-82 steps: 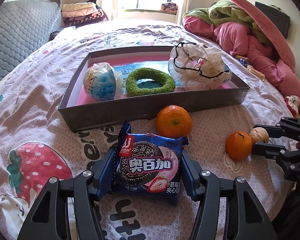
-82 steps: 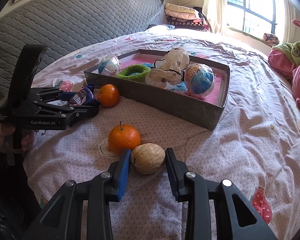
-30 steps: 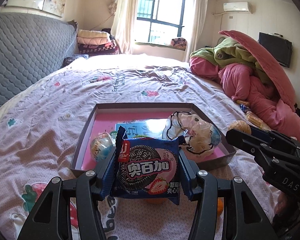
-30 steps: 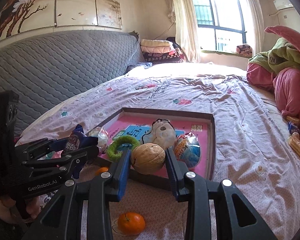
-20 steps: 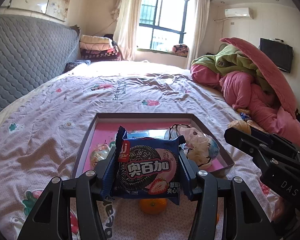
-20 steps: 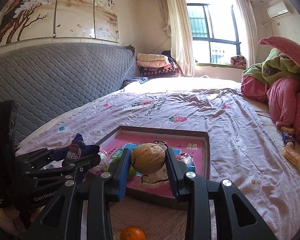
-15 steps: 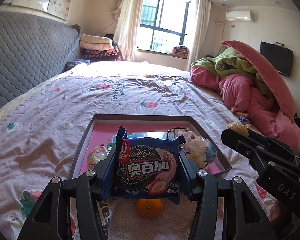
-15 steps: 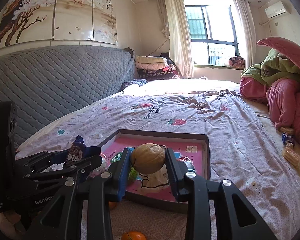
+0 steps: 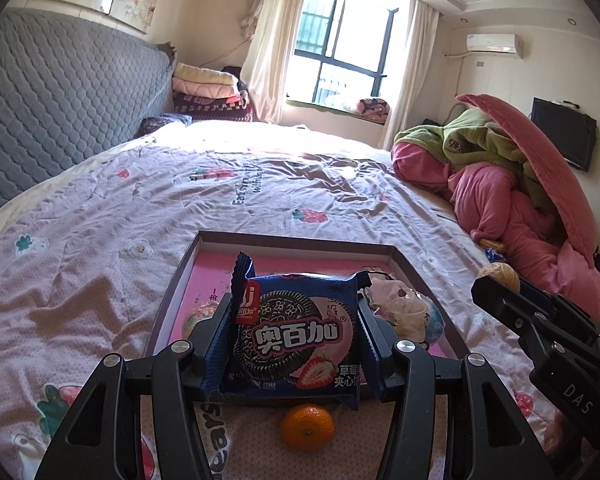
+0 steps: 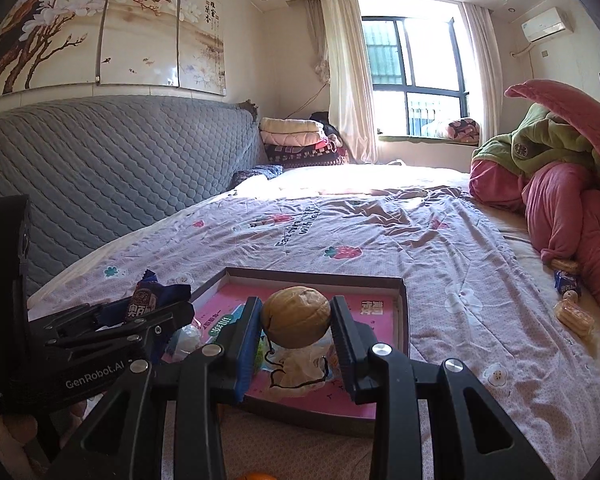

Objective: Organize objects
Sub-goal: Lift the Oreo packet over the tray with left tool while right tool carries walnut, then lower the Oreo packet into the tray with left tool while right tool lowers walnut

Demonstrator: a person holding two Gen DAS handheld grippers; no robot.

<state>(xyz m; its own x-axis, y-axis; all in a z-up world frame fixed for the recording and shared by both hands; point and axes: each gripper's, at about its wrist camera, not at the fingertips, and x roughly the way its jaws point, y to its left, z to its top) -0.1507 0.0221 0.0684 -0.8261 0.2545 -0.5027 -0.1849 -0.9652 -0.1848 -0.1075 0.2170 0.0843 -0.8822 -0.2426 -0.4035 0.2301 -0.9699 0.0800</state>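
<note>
Left wrist view shows you one big bed (image 9: 99, 240) with a pink strawberry sheet, and most of it past the box is bare and flat. On your right side sits one pile of pink and green blankets (image 9: 500, 184), close to the box, so room is tight there. One flat box (image 9: 179, 280) with a dark rim and pink floor lies in front of you, open on top. Its far half is free. Its near half holds two wrapped ball toys (image 9: 430, 316) and one crinkly bag (image 10: 300, 368).

Your left gripper (image 9: 291, 332) pinches one blue cookie pack (image 9: 295, 340) by its sides, up in the air over the near rim of the box. Your right gripper (image 10: 295, 320) squeezes one walnut (image 10: 295, 316), also lifted, over the near part of the box. The two grippers are side by side and near each other.

One small orange (image 9: 307, 426) lies on the sheet just outside the near rim. A second orange (image 10: 255, 476) peeks in at the bottom edge of the right wrist view.
</note>
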